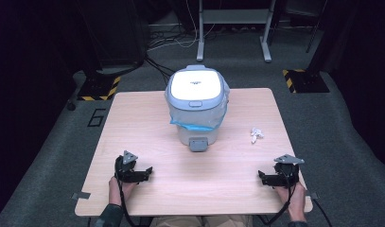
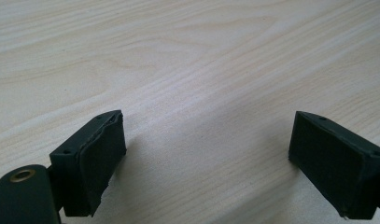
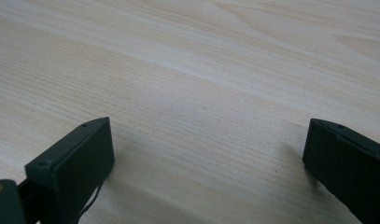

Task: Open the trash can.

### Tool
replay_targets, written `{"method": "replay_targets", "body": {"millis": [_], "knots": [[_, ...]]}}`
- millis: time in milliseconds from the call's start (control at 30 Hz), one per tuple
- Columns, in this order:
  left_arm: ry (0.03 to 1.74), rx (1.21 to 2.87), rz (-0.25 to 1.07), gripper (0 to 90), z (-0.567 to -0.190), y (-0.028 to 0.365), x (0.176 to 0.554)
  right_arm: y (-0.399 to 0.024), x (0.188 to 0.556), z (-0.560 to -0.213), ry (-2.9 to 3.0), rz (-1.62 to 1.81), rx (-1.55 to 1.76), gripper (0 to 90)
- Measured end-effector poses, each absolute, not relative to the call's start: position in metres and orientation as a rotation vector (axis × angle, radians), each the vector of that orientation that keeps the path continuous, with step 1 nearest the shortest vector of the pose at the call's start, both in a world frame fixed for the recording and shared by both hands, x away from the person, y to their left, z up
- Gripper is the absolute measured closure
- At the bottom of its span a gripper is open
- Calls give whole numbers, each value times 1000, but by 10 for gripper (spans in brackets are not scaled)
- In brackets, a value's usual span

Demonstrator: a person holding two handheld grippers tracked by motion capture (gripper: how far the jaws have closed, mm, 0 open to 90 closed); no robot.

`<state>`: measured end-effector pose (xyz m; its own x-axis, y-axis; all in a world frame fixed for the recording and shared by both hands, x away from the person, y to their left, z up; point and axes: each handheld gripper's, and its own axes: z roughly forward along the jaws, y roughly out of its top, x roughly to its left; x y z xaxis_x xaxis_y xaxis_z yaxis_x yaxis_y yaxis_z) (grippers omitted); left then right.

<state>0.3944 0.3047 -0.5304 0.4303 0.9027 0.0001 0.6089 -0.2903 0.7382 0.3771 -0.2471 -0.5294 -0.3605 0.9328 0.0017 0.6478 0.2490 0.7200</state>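
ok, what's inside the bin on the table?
Can't tell: the bin has its white lid shut, so the contents are covered. A clear liner with a blue edge hangs out from under the lid. A crumpled white scrap lies outside on the table.

A light wooden table stands on grey carpet. A grey and white lidded bin, lined with a clear bag with a blue edge, stands at the far middle, well beyond both sets of fingers. A small crumpled white scrap lies beyond the right gripper, right of the bin. The left gripper rests near the front edge, its tips pointing inward toward the right gripper. Both grippers are hand-held, apart from every object.
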Motion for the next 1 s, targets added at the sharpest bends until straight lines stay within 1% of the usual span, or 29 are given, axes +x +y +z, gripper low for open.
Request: {"method": "replay_targets", "body": {"millis": [300, 433, 600, 800, 1000], "knots": [[1278, 2013, 559, 94, -530, 305, 395, -247, 377, -529, 2100, 890, 1437, 10], [1285, 2020, 557, 57, -531, 305, 395, -248, 378, -529, 2101, 889, 1432, 10], [1296, 2007, 547, 33, -531, 306, 396, -248, 378, -530, 2103, 890, 1428, 10], [1306, 1993, 519, 26, -530, 308, 396, -248, 378, -530, 2101, 890, 1429, 12], [1293, 1998, 517, 16, -524, 302, 397, -248, 378, -530, 2097, 892, 1435, 15]]}}
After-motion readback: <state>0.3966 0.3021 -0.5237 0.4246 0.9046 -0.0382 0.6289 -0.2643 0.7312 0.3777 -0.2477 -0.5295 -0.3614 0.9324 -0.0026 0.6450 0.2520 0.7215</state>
